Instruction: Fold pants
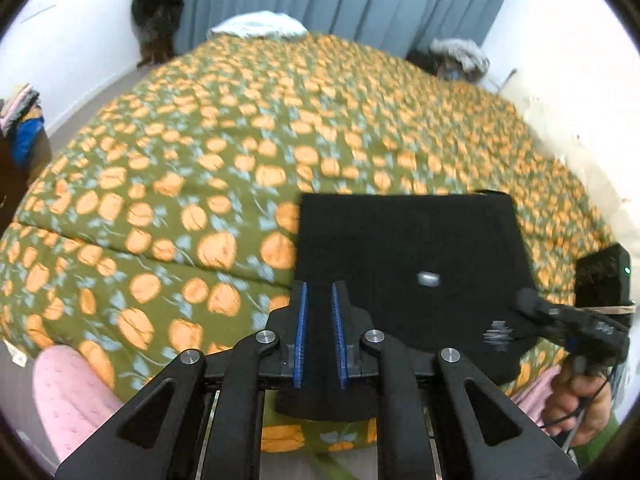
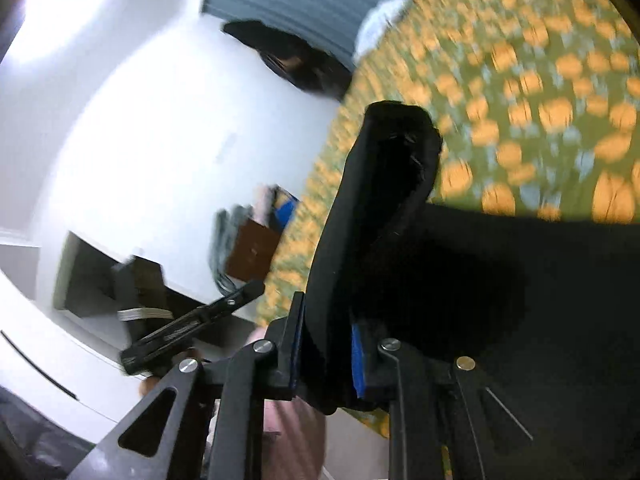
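The black pants (image 1: 408,256) are lying on the flowered bedspread (image 1: 192,168), already folded down to a compact, roughly square panel. Seen from the left wrist, the panel is spreading forward and to the right of the left gripper (image 1: 320,300), with its near edge at the jaws and its far edge straight and running crosswise. No long axis is reading clearly at this stage; the panel looks about as wide as deep. A small pale spot, possibly a button or tag, is showing mid-panel; too blurred to say.

The left gripper is pinching the near-left corner; cloth is filling the narrow gap between its blue pads (image 1: 301,320). The right gripper (image 2: 324,344) is clamping a thick, bunched edge of the same cloth; in the right wrist view that bundle is standing up ahead of the jaws and curling over at its top. The right hand (image 1: 576,404) is showing at the lower right of the left view, so the right gripper is sitting to the right of the left one, along the near edge.

Judgement: a late fold is in hand, both near corners gripped. The next move is calling for both grippers to travel together, carrying the near edge over toward the far edge, keeping it taut and level so the layers are not slipping, then letting go.
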